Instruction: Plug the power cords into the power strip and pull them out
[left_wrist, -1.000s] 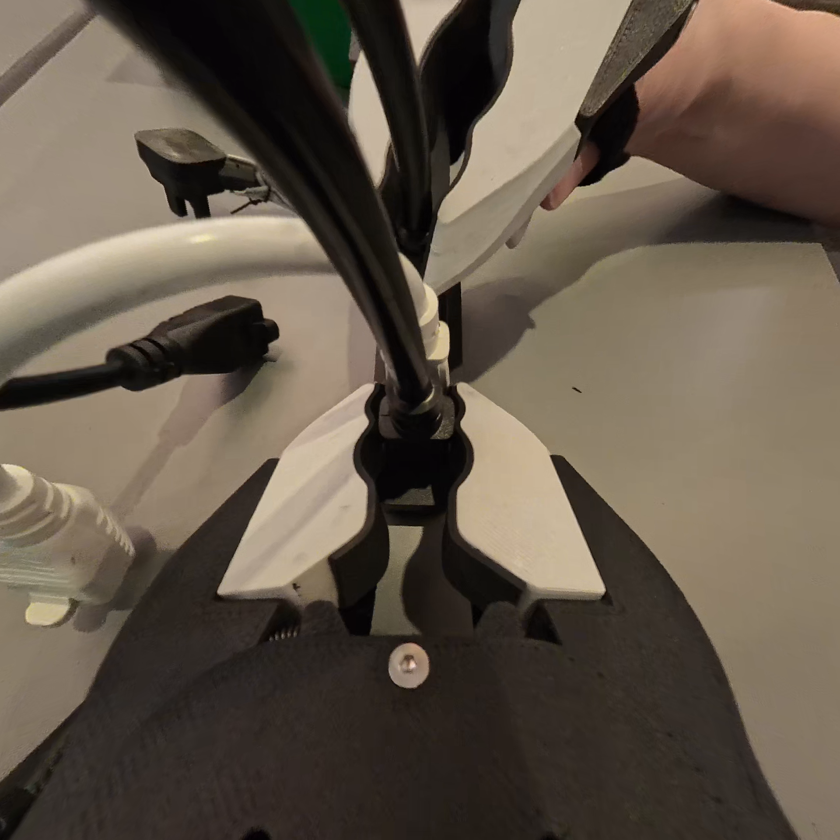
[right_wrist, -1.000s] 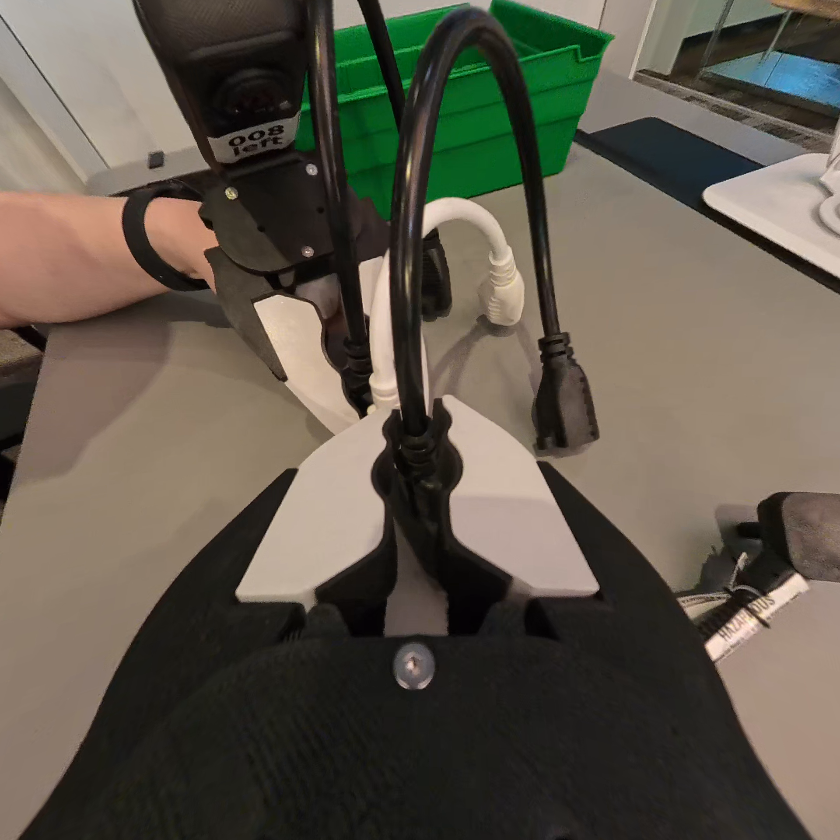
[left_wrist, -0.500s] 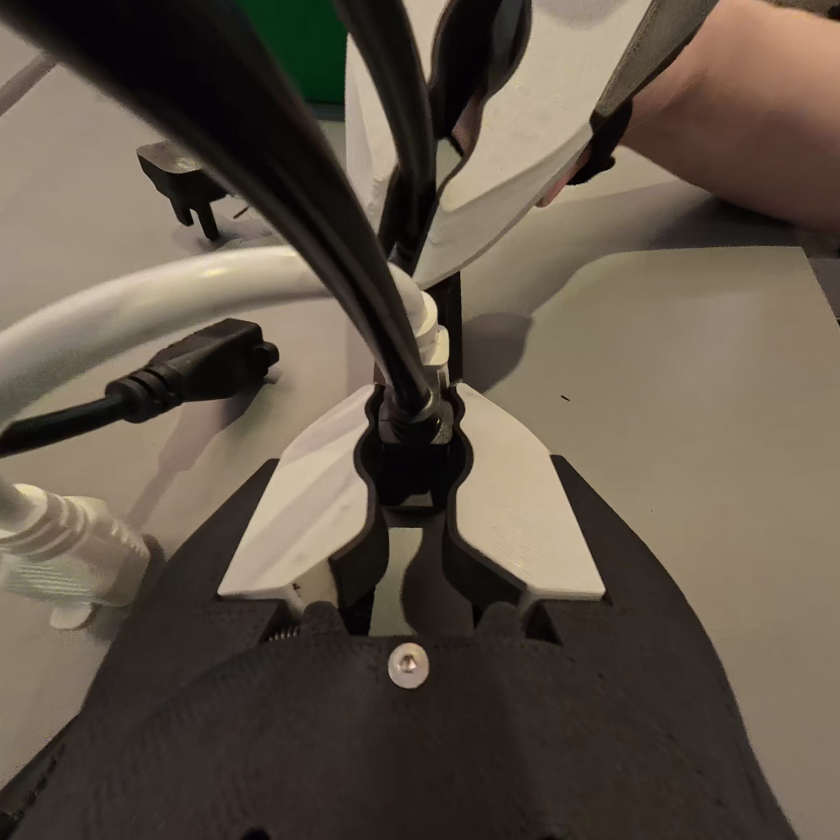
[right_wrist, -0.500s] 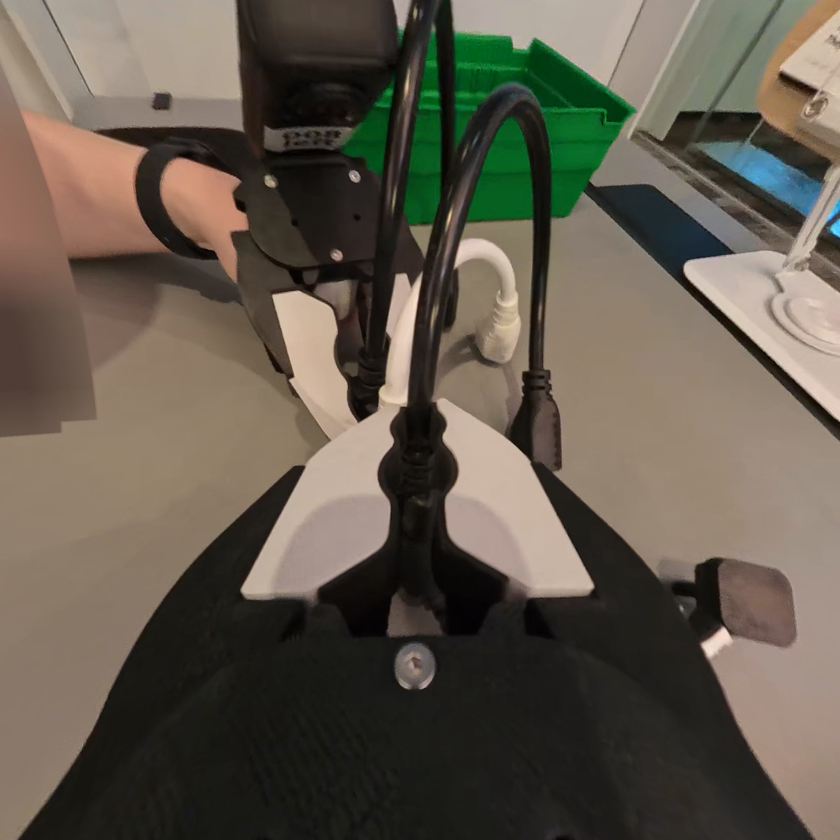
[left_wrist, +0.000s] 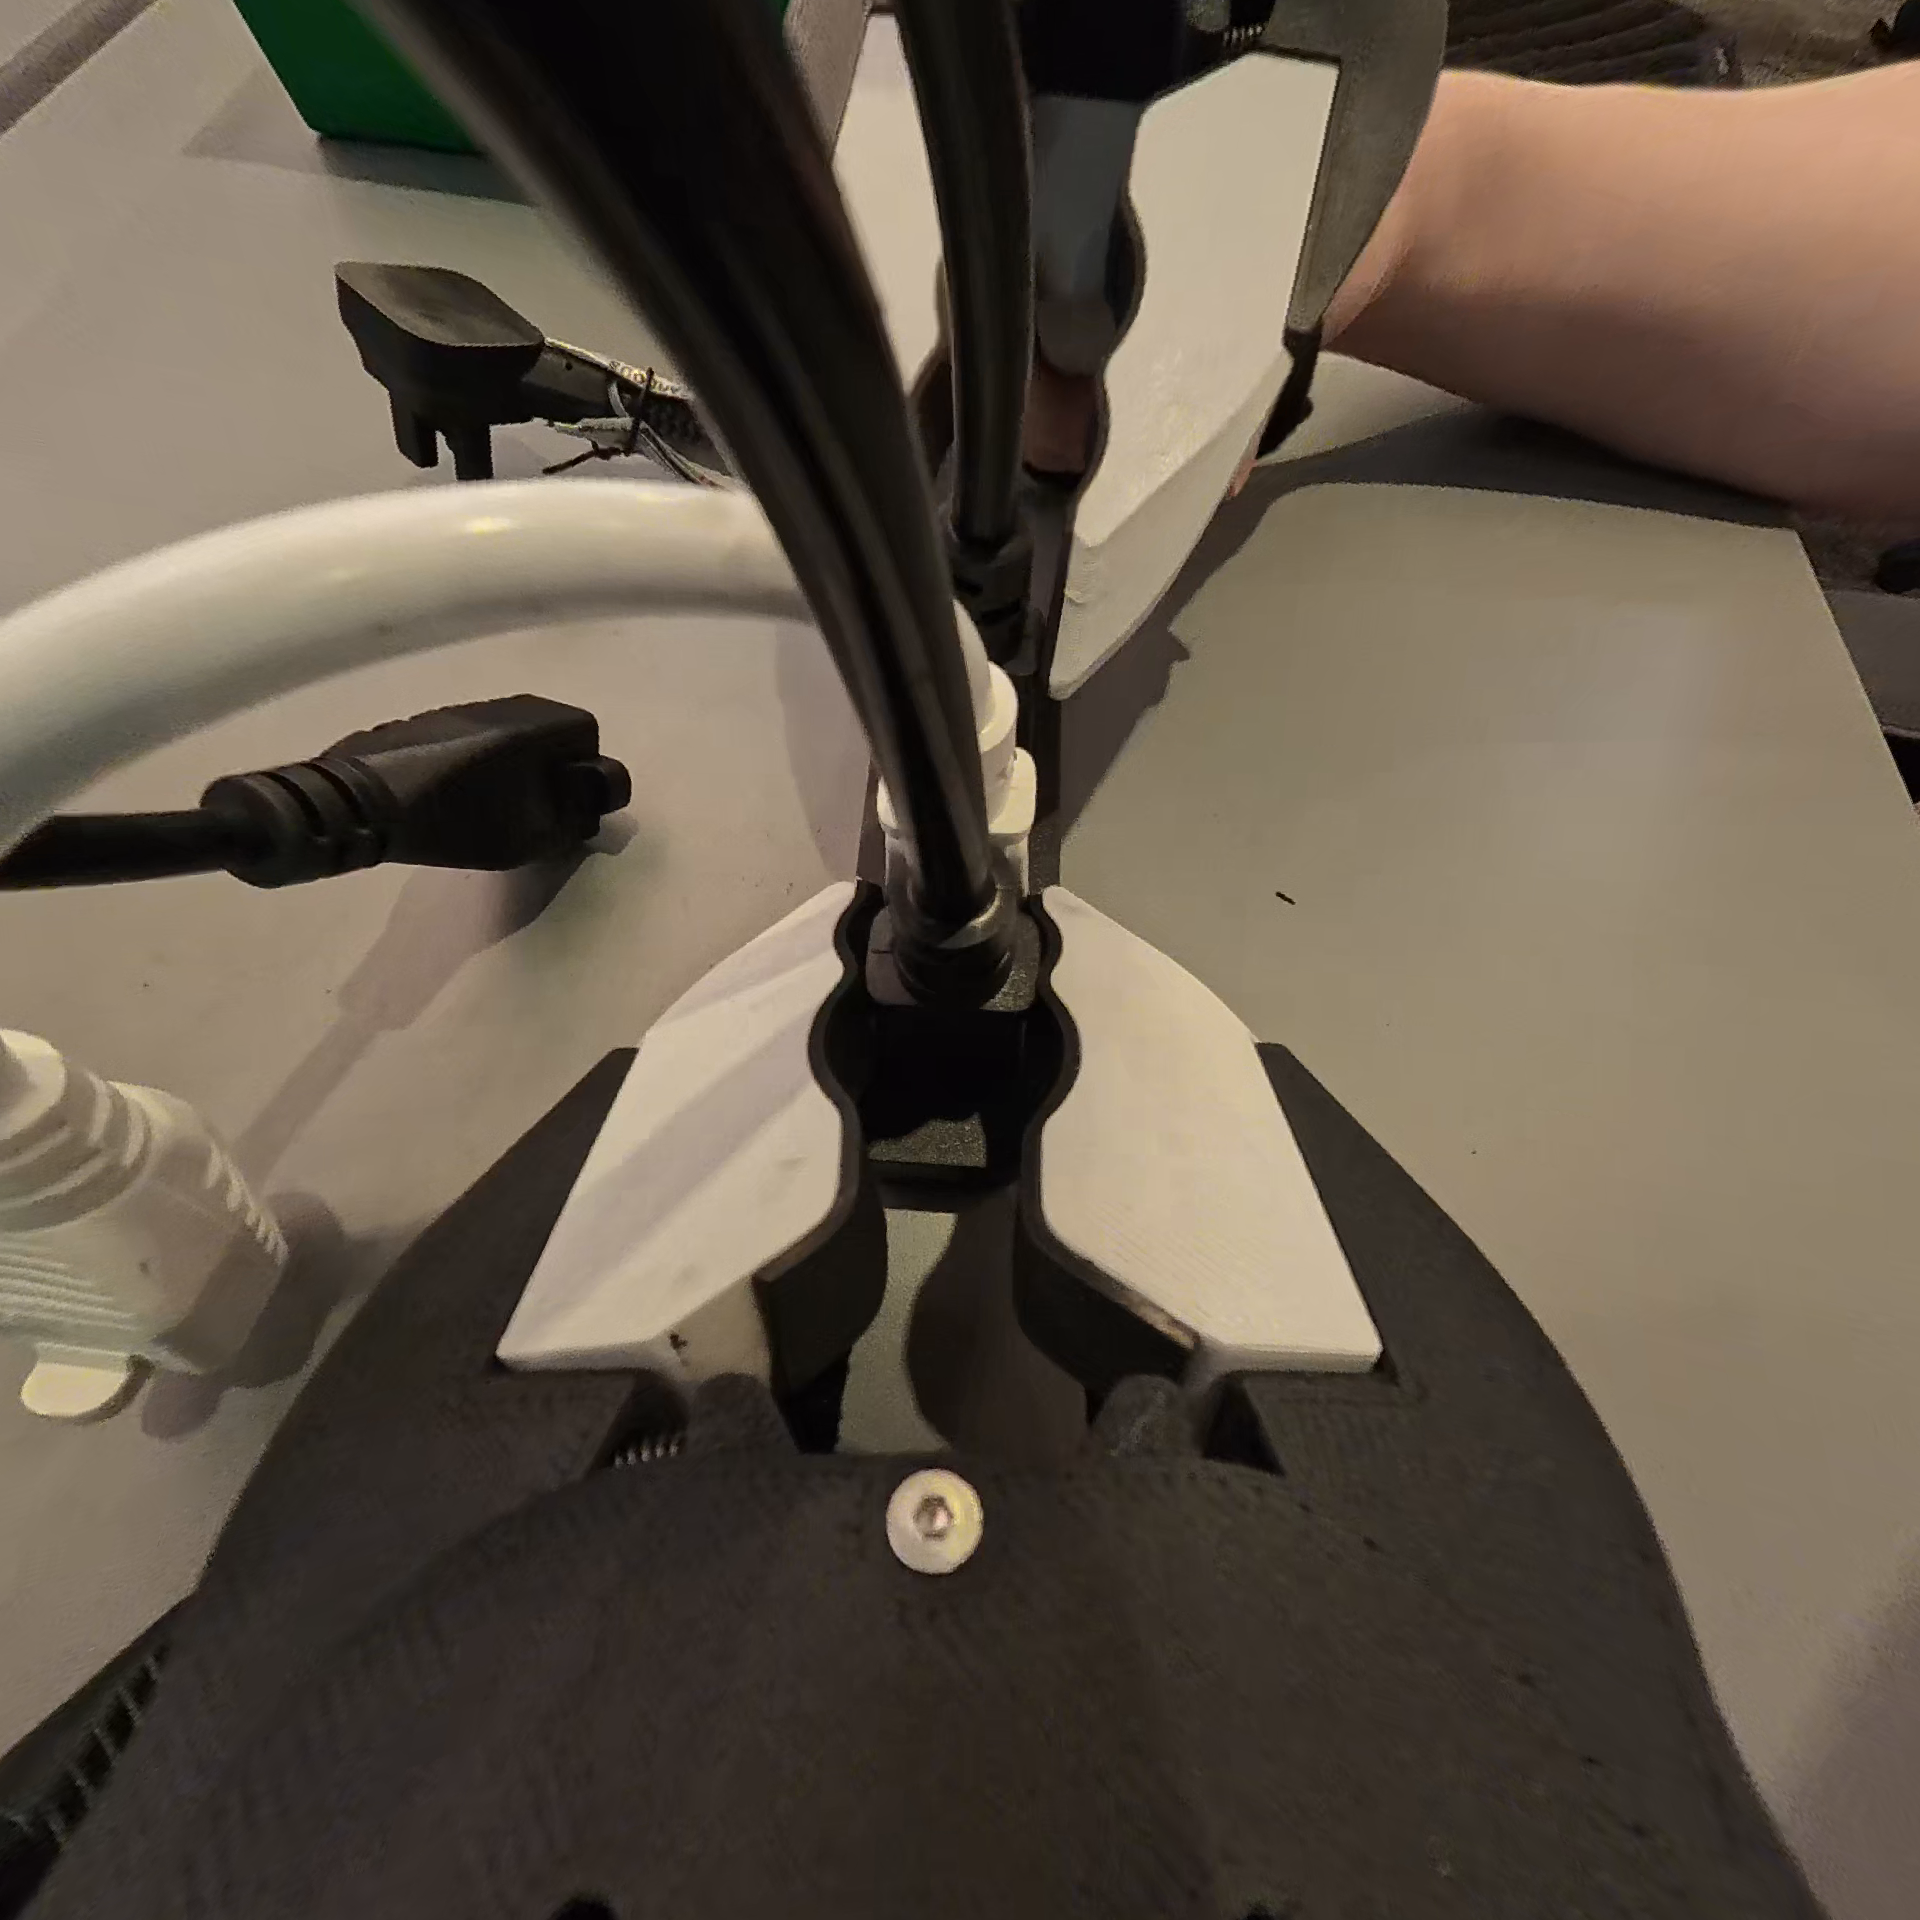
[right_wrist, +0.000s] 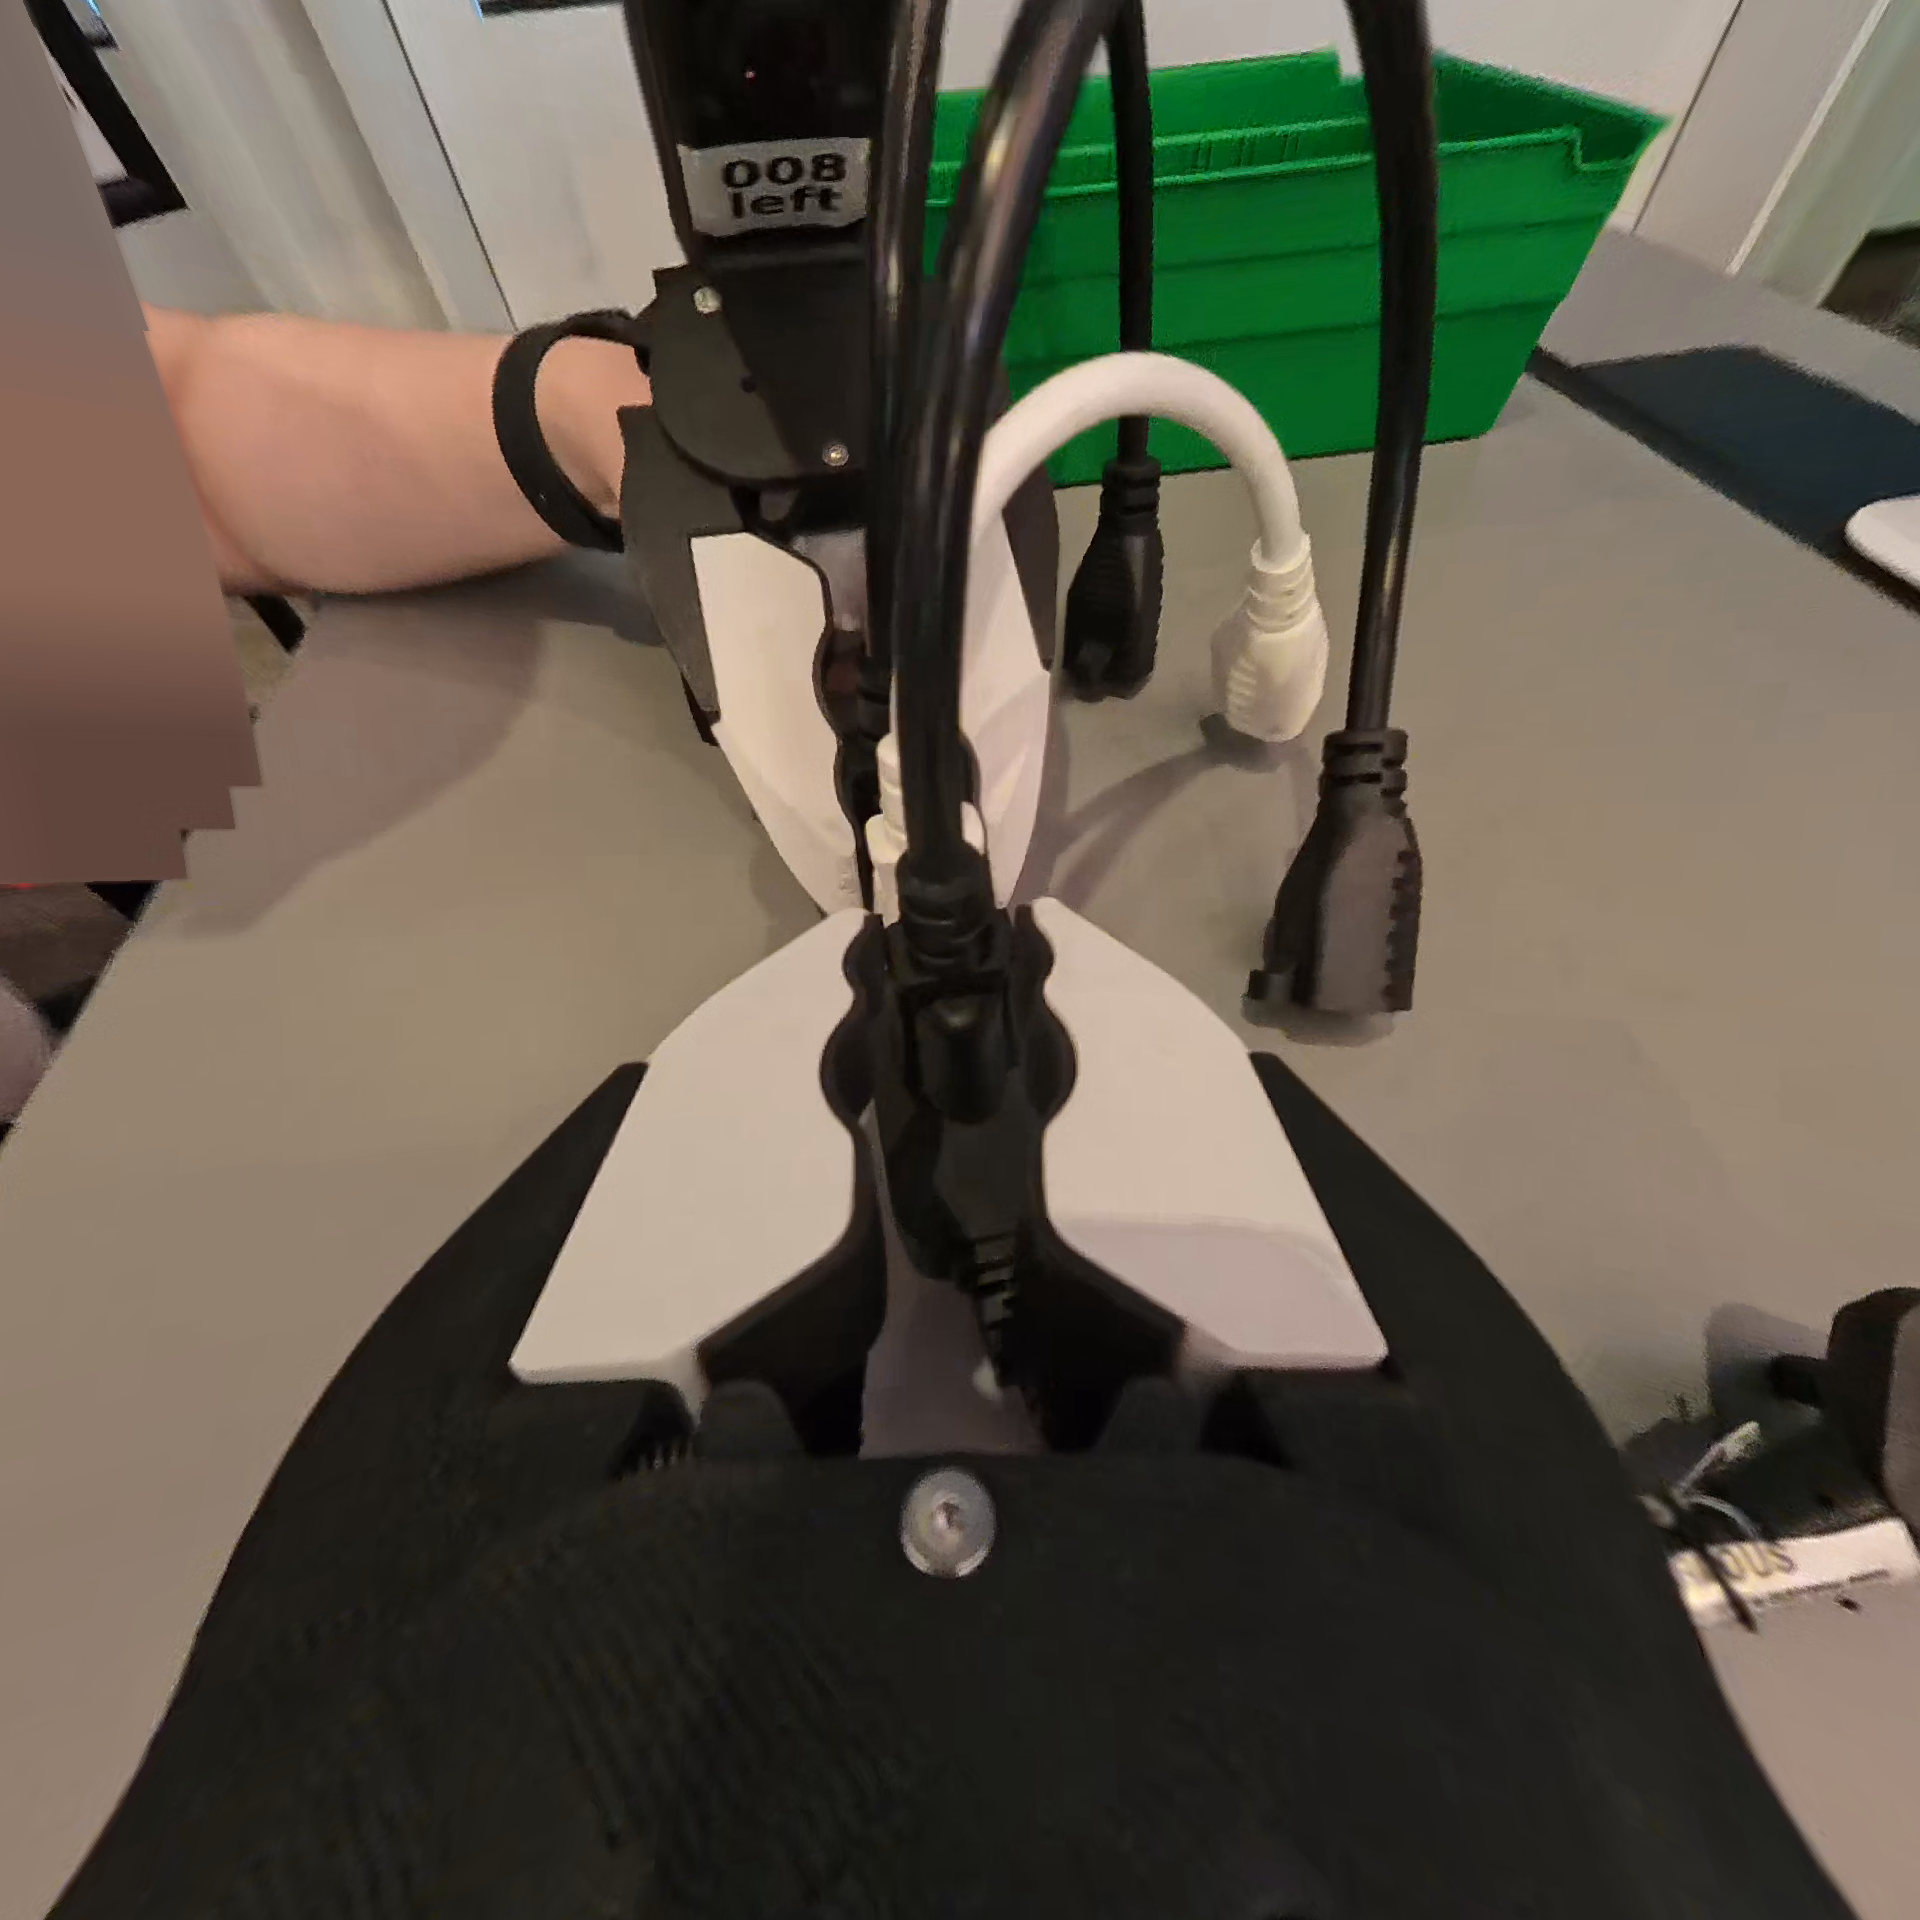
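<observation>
My left gripper (left_wrist: 945, 909) is shut on a black plug (left_wrist: 951, 961) whose black cord (left_wrist: 790, 416) rises toward the camera. Just beyond it stands a white plug (left_wrist: 1003, 790) with a white cord (left_wrist: 364, 561) arching left. My right gripper (right_wrist: 951, 920) is shut on another black plug (right_wrist: 951, 997) with a looping black cord (right_wrist: 935, 540). The two grippers face each other across the row of plugs; the right one shows in the left wrist view (left_wrist: 1143, 468) and the left one in the right wrist view (right_wrist: 769, 675). The power strip is hidden under the fingers and plugs.
The cords' loose ends lie on the grey table (right_wrist: 1610, 727): a black socket end (right_wrist: 1340, 914), a white one (right_wrist: 1273, 655) and another black one (right_wrist: 1117, 582). A green bin (right_wrist: 1299, 260) stands behind. A flat black plug with tags (left_wrist: 436, 332) lies at the far left. Spacing between my two grippers at the tips: around 4 centimeters.
My right gripper has swung and tilted while holding its black plug, so its loose socket end shifted on the table. My left gripper has stayed shut on its plug, almost still.
</observation>
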